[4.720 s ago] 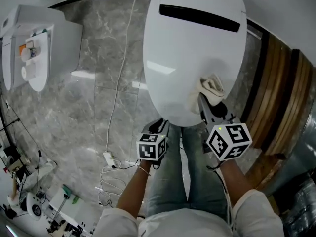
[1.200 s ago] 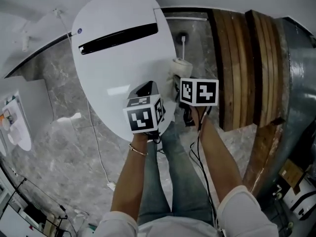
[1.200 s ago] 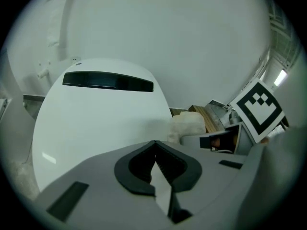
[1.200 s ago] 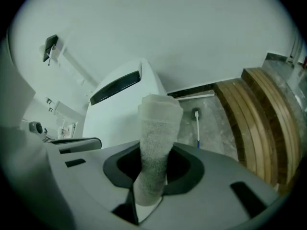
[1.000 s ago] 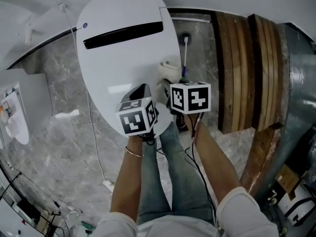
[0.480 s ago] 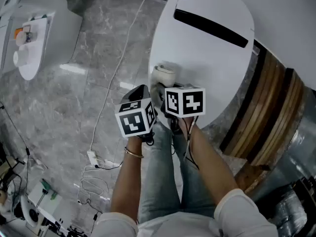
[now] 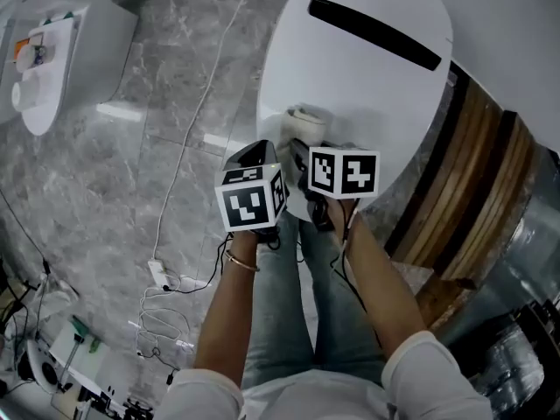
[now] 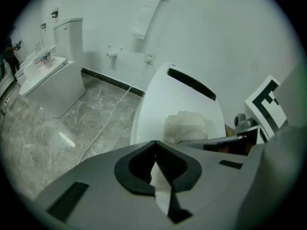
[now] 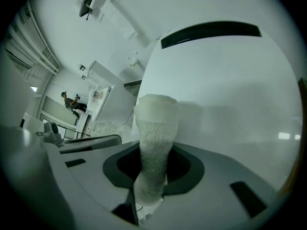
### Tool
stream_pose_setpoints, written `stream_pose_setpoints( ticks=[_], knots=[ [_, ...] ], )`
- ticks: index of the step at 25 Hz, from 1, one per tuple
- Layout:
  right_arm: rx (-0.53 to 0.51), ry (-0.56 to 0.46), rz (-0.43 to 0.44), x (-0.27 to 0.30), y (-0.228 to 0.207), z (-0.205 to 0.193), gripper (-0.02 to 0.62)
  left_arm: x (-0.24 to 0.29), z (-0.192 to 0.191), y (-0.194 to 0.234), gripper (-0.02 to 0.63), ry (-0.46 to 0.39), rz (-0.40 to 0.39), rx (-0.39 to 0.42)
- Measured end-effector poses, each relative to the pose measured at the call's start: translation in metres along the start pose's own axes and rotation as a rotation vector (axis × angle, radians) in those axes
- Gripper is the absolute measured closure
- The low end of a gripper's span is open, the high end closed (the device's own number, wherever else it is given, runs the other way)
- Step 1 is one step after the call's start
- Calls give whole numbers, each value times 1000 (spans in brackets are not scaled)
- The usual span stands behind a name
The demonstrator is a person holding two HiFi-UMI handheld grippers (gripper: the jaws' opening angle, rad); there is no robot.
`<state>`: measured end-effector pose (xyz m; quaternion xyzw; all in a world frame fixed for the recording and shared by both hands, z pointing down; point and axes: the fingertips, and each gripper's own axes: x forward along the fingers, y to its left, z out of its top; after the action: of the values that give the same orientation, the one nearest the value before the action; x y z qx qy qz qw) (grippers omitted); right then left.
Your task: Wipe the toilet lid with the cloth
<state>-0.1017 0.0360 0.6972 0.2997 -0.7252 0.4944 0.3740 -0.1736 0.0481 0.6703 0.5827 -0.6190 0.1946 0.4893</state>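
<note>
Cloth [image 9: 156,123] — in jaws of right gripper [image 9: 150,174]

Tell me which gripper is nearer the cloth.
Right. The right gripper is clamped on the cloth, which lies against the toilet lid. The left gripper is shut and empty, close beside it at the lid's near edge.

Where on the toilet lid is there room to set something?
Bare: the wide stretch of the toilet lid between the cloth and the black slot, and its side toward the wooden planks. Crowded: its near left edge, with the cloth in the right gripper and the left gripper alongside.
</note>
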Motion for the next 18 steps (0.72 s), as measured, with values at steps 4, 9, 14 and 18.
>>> stream_pose_setpoints(
  ticks=[4,9,14,18],
  knots=[
    [71,-30,-57,-39,-57,-17,499,13,-17,-65,594,45,-73,73],
    [148,-67,-135,-90,-138,-42,499,28,-45,-142,594,109,-159,188],
    [217,-100,-208,-127,-200,-62,499,39,-68,-188,594,154,-206,268],
    [234,-116,-207,-136,-209,-67,499,39,-76,-199,594,164,-216,299]
  ],
)
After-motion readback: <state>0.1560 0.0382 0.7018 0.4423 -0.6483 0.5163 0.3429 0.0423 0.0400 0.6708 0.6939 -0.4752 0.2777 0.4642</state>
